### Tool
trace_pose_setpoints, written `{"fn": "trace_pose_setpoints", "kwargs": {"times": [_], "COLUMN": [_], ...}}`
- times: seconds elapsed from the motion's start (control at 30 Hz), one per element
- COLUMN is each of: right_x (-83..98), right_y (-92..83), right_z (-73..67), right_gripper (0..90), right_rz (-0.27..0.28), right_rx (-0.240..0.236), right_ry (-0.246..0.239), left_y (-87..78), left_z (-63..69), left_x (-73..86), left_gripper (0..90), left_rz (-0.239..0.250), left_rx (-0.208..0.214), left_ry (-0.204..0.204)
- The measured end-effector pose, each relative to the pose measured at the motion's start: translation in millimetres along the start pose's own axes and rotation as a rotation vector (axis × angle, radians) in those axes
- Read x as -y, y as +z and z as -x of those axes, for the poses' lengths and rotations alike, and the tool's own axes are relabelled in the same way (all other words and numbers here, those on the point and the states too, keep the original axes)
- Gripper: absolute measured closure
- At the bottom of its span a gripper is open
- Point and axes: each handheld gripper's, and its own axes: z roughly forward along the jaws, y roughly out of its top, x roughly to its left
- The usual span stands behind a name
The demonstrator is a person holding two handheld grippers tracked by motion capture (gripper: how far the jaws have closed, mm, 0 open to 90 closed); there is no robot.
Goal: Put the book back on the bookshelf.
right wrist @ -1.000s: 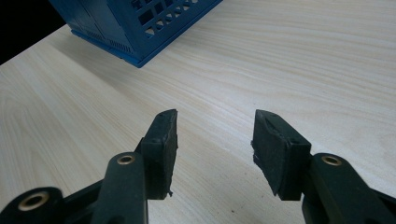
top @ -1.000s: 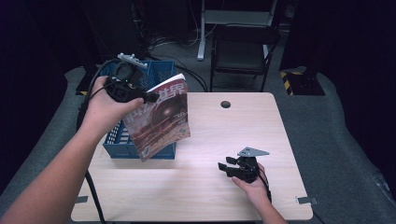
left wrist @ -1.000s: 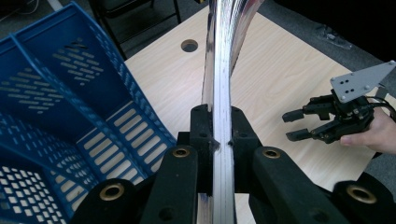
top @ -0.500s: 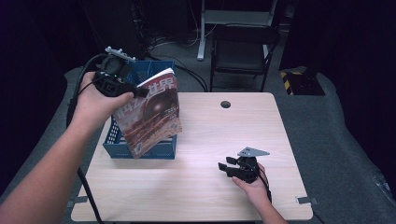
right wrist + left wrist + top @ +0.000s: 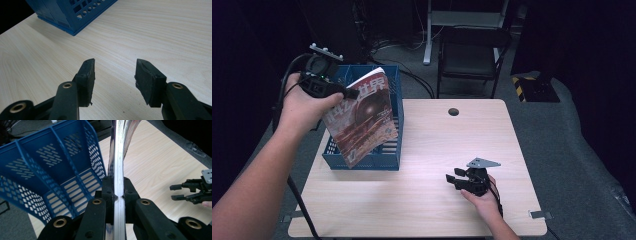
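While the left gripper [image 5: 346, 92] clamps its fingers on a magazine [image 5: 364, 117] above the blue basket [image 5: 362, 159], the right gripper [image 5: 453, 177] rests released on the tabletop [image 5: 427, 140], well apart from the basket.

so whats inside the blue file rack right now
The blue file rack looks empty: the left gripper view shows bare dividers and slotted floor. In the high view, the magazine, held by the left gripper, covers part of the rack's right compartments.

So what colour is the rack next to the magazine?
Blue, with perforated walls; the rack shows best in the left gripper view.
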Motion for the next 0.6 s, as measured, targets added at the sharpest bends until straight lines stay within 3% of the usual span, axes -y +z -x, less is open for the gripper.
{"fn": "trace_pose_setpoints", "kwargs": {"times": [0.6], "right_x": [0.1], "right_y": [0.2], "right_z": [-0.2], "right_gripper": [50.1], "right_rz": [-0.005], "right_rx": [0.002], "right_ry": [0.000], "left_y": [-19.5], "left_z": [-35.7], "left_x": [15.4], "left_gripper": [83.7], "left_rz": [-0.014], "left_rx": [-0.081], "left_ry": [-0.075]}}
